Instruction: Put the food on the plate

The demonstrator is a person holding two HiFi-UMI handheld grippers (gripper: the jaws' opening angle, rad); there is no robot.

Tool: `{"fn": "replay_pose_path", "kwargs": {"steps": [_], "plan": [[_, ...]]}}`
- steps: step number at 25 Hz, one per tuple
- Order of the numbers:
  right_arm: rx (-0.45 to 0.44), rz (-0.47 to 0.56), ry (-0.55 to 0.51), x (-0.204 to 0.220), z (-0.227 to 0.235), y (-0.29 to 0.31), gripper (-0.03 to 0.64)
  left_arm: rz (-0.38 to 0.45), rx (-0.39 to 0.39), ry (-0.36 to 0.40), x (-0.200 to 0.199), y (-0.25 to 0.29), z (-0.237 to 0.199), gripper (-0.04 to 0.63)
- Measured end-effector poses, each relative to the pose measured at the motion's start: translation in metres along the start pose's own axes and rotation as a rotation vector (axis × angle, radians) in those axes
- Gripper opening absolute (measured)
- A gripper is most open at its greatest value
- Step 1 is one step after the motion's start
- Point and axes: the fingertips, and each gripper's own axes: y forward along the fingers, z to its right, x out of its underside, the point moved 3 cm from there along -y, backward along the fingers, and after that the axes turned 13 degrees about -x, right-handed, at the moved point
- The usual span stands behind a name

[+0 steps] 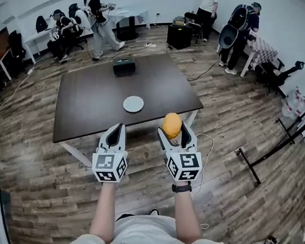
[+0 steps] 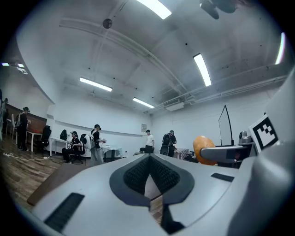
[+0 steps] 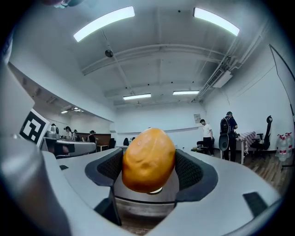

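My right gripper [image 1: 172, 128] is shut on an orange, bread-like piece of food [image 1: 171, 124], held up in the air before the table's near right corner. Seen from the right gripper view, the food [image 3: 148, 159] fills the space between the two black pads. A small white plate [image 1: 133, 104] lies on the dark table [image 1: 88, 104], ahead and to the left of the food. My left gripper [image 1: 115, 135] hovers beside the right one, its jaws shut with nothing between them [image 2: 148, 182]. The food [image 2: 203, 146] also shows at the right of the left gripper view.
A black box [image 1: 124, 64] sits at the table's far edge. Several people stand or sit by white tables [image 1: 93, 19] and chairs along the back wall. A cable [image 1: 207, 154] and a black stand [image 1: 265, 156] lie on the wooden floor to the right.
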Motion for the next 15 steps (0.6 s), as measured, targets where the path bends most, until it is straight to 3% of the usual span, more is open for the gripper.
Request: {"fn": "replay_pose_path", "kwargs": {"steps": [9,15], "plan": [[-0.028,-0.063,0.033,0.031,0.03,0.015,0.361,-0.041,-0.036,0.043,0.026,0.03,0.016,0.011],[-0.038,-0.15,0.086,0.065,0.062,0.072,0.362,-0.067,-0.035,0.03,0.051,0.096,0.002,0.011]]}}
